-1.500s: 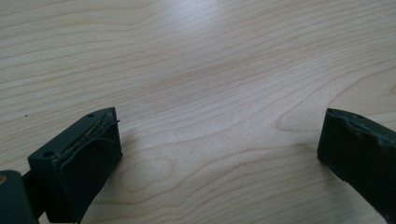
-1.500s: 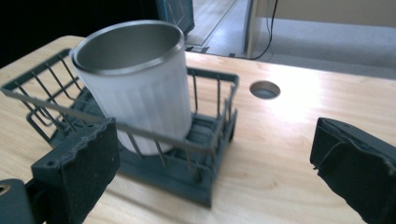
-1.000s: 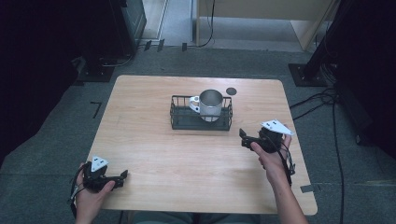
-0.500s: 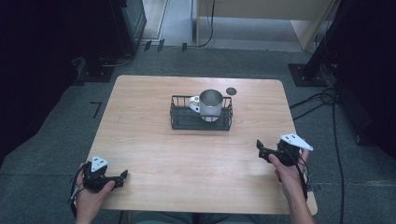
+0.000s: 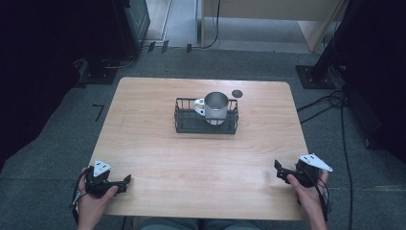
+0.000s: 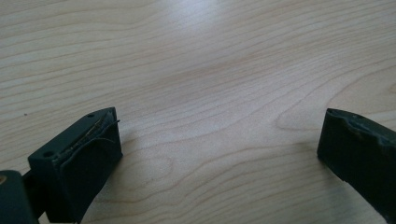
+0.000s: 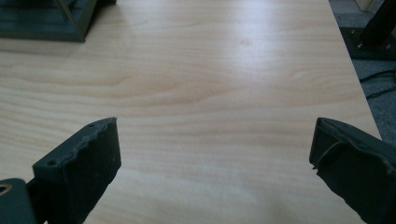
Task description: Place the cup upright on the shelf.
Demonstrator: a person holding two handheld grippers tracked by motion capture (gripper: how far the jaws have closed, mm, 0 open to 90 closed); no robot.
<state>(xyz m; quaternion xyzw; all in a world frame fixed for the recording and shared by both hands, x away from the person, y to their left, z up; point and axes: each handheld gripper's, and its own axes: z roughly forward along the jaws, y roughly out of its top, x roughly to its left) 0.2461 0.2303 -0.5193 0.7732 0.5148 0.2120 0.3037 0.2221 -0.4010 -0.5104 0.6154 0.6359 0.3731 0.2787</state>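
My left gripper [image 5: 125,182] and right gripper [image 5: 279,170] rest spread and empty at 7 and 5 o'clock; the mug [image 5: 215,107] sits in the basket [image 5: 184,125] at 12, well apart.

A light wooden table [image 5: 158,143] carries a black wire basket [image 5: 189,125] and, just beyond it, a small dark disc [image 5: 236,93].

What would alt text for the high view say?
A metal mug stands in a black wire basket on a wooden table. At the near edge, hands hold the left claw and right claw, both empty.
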